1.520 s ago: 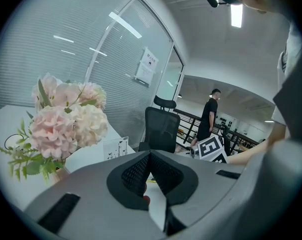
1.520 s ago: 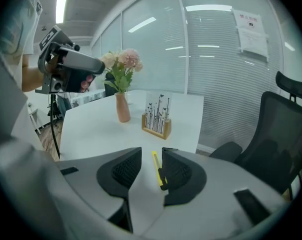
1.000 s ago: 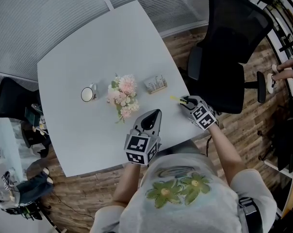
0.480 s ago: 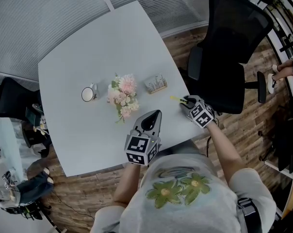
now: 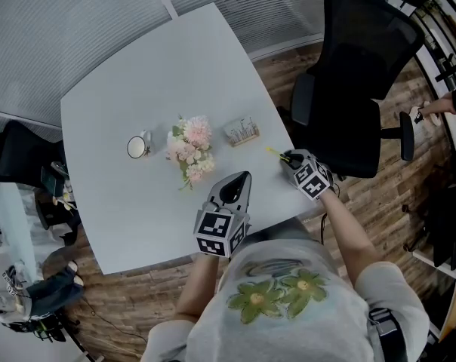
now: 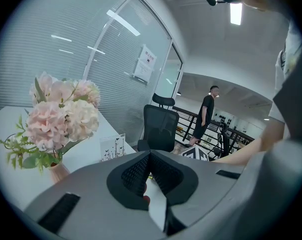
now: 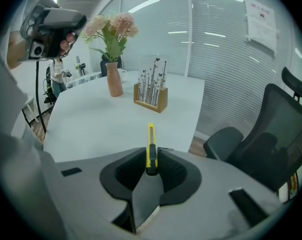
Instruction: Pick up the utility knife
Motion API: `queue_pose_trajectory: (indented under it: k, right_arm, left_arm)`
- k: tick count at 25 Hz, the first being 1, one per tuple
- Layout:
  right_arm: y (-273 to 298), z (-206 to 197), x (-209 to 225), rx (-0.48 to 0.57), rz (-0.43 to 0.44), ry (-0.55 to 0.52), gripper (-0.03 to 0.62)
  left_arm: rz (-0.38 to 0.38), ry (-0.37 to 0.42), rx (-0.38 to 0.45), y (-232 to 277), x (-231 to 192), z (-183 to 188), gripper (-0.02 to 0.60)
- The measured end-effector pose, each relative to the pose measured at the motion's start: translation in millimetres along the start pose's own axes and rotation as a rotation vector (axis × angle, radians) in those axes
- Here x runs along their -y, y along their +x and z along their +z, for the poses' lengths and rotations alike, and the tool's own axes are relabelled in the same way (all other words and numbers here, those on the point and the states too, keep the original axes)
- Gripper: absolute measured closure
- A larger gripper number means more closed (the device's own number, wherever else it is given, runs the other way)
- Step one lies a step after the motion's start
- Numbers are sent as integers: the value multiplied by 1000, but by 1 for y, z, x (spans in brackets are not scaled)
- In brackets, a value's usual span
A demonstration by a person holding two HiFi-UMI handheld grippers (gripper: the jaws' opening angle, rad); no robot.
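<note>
Right hand-held gripper (image 5: 288, 157) at the near right corner of the bench (image 5: 137, 74), angled down. Its jaws have just been closing and now pinch the black tail end of the knife (image 7: 150, 143). Yellow body juts ahead, flat on the bench, close by the right edge.

Left hand-held gripper (image 5: 241, 178) pressed together, empty, over the near edge.

Farther in: flowers (image 5: 190, 148), rack (image 5: 241, 130), mug (image 5: 137, 145).

Risk, as judged: the hold is on the very end, so the long body may droop or swivel on lifting. If it slips, the edge is close and it goes to the floor (image 5: 379, 202). Blade state not readable.
</note>
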State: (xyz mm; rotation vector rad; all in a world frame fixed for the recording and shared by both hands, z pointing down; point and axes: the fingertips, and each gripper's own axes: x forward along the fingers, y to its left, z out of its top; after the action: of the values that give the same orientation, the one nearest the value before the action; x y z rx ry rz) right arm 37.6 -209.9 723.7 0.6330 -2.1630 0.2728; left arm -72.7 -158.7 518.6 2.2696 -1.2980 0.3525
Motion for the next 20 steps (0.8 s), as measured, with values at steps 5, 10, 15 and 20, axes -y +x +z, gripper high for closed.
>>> queue_pose_trajectory:
  k: [5, 10, 15, 20]
  right_arm:
    - [-2, 2, -1, 2, -2, -10, 520]
    - [-4, 0, -1, -9, -11, -16, 522]
    - [-4, -1, -2, -7, -15, -4, 522]
    - [-11, 5, 0, 0, -21, -14, 522]
  left_arm:
    - [2, 2, 0, 0, 1, 0, 571]
    - [6, 3, 2, -1, 2, 1, 571]
    - [11, 5, 5, -1, 1, 2, 571]
    - [15, 7, 8, -2, 0, 3, 571]
